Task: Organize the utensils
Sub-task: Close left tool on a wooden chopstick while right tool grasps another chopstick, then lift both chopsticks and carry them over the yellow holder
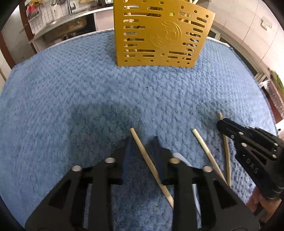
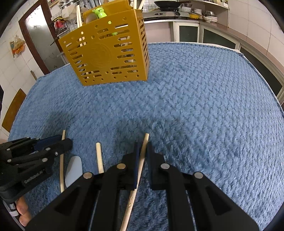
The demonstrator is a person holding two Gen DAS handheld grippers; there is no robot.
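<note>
Blue towel (image 2: 195,99); right claw (image 2: 142,152) grips chopstick (image 2: 140,163) pointing toward holder (image 2: 106,55).

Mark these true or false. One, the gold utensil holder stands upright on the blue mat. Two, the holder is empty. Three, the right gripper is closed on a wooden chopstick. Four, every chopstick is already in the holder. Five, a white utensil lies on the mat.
1. True. The gold utensil holder stands upright on the blue mat.
2. False. Wooden sticks and a green item poke out of its top.
3. True. The right gripper pinches the held chopstick between its pads.
4. False. Besides the held one, a middle chopstick and a left chopstick lie on the mat.
5. True. The white utensil lies between those two chopsticks.
</note>
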